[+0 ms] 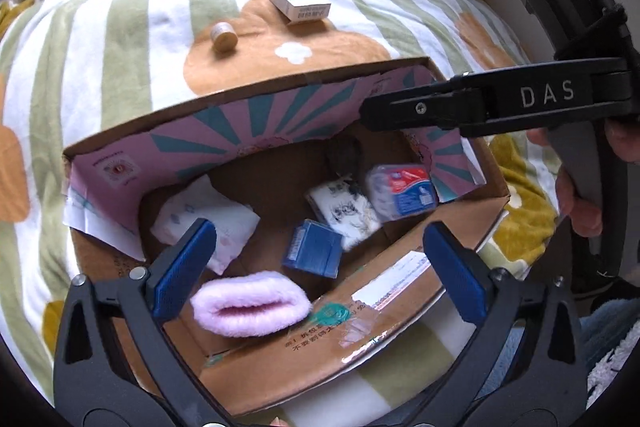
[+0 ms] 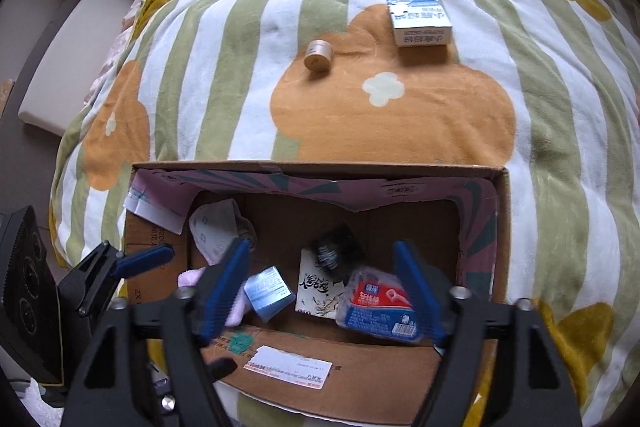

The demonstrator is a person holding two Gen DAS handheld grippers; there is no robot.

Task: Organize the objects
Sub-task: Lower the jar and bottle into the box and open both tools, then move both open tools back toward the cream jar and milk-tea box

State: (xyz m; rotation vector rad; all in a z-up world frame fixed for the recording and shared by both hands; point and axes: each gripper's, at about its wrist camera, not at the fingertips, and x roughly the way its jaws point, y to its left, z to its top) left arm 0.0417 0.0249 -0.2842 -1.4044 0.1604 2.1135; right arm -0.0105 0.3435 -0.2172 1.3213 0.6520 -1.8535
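Note:
An open cardboard box (image 1: 400, 291) (image 2: 360, 351) sits on a flowered blanket. Inside lie a pink fluffy sock (image 1: 250, 305), a small blue box (image 1: 314, 249) (image 2: 267, 291), a white printed tissue pack (image 1: 344, 213) (image 2: 320, 291), a red-and-blue floss case (image 1: 404, 191) (image 2: 378, 311), a white patterned pad (image 1: 212, 223) (image 2: 218, 227) and a dark object (image 2: 336, 251). My left gripper (image 1: 320, 271) is open and empty above the box's near side. My right gripper (image 2: 326, 291) is open and empty over the box; it shows from the side in the left wrist view (image 1: 440, 109). A white-blue carton (image 1: 300, 3) (image 2: 420, 19) and a small beige jar (image 1: 223, 37) (image 2: 318, 55) lie on the blanket beyond the box.
The blanket (image 2: 400, 123) covers a rounded soft surface that falls away at the sides. A white slab (image 2: 80, 47) and floor lie at the left. The left gripper's finger (image 2: 140, 261) shows at the box's left edge. A person's hand (image 1: 580, 195) holds the right gripper.

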